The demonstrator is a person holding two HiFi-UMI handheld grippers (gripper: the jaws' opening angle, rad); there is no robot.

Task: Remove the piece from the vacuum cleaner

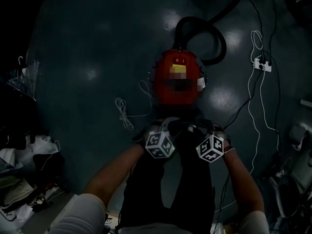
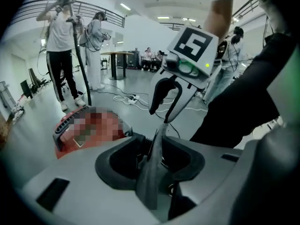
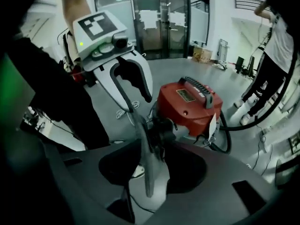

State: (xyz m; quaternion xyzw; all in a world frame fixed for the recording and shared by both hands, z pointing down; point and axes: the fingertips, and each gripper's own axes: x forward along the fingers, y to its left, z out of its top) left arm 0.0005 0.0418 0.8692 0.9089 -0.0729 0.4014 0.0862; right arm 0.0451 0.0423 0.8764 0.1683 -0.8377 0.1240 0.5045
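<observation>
Red plastic vacuum cleaner sits on the floor at 12 o'clock of both grippers in the head view, with a black hose looping off at 1.

Left gripper view: right gripper spread wide, empty.

Right gripper view: left gripper also wide, empty. Grey handle is on top of the body.

I can't tell which piece is meant. The shell looks rigid, slick and heavyish, the hose flexible. I'd grip the hose's stiff cuff at the body.

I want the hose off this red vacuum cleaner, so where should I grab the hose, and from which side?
Probably the hose right where it joins the vacuum cleaner, at its far end; the rest loops loosely. Come from above, jaws across it.
</observation>
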